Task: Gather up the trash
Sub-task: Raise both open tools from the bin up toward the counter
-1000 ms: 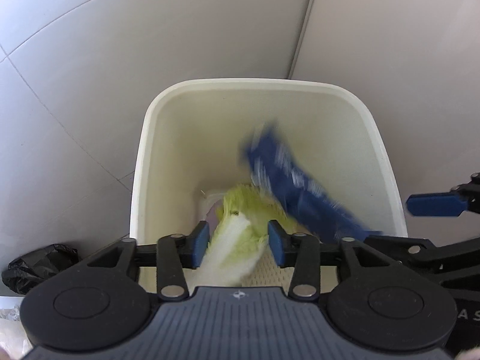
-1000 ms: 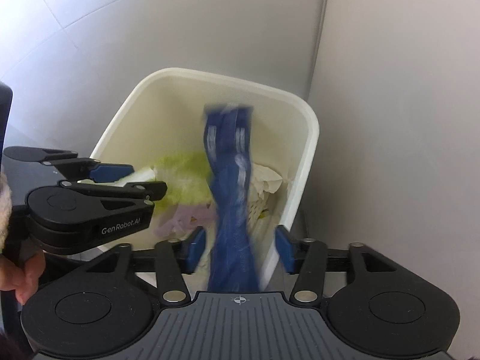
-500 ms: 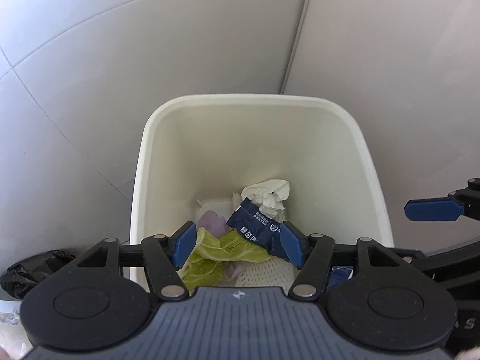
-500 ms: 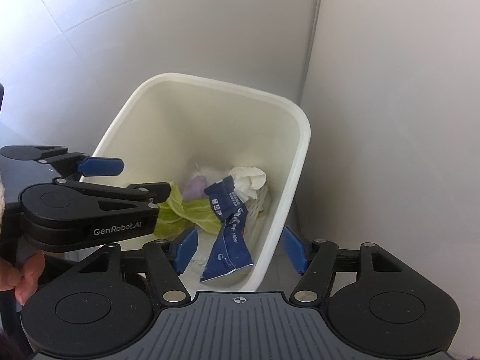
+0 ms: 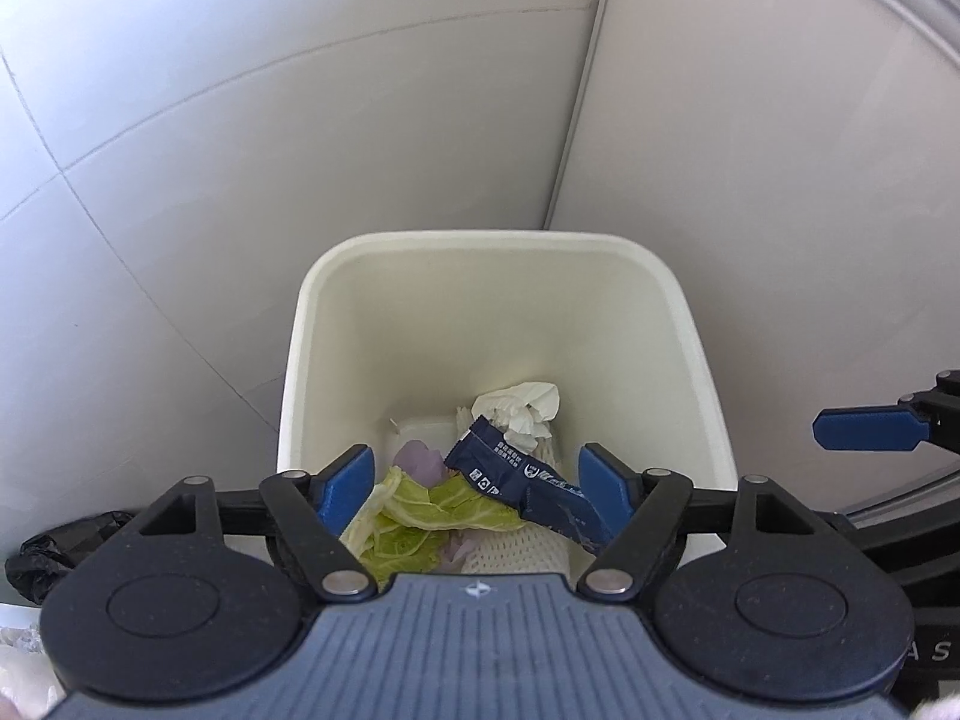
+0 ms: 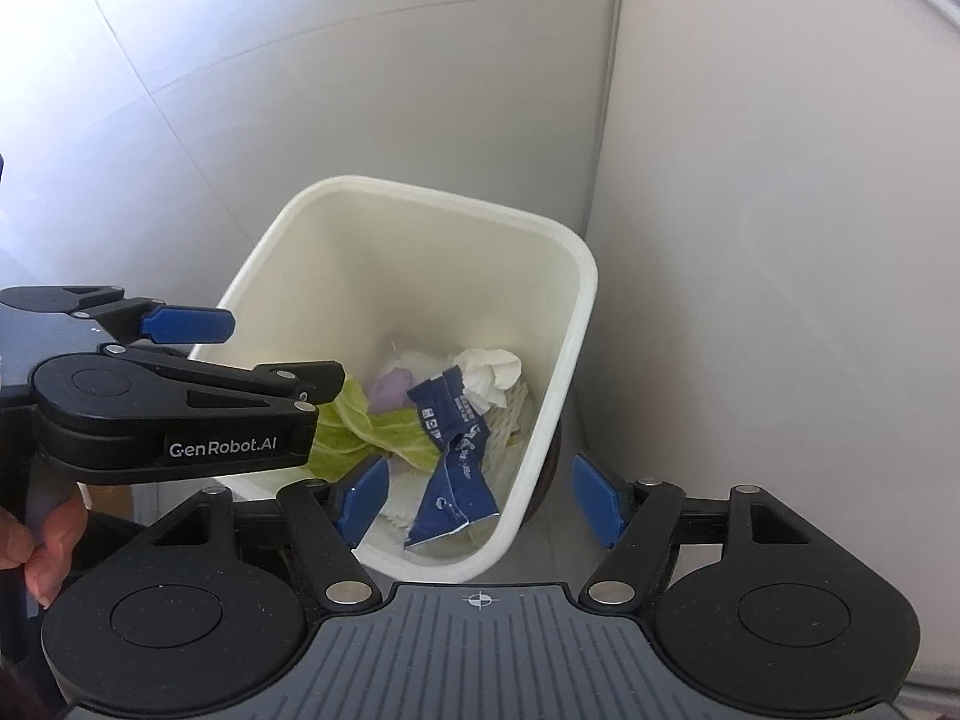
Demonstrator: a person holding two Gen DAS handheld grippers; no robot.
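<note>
Fingers (image 5: 345, 480) above wrapper (image 5: 528, 486), possibly cabbage (image 5: 432, 510)

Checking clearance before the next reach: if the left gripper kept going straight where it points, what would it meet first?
Probably the green leaf atop the trash in the white bin; the left gripper is open and empty.
</note>
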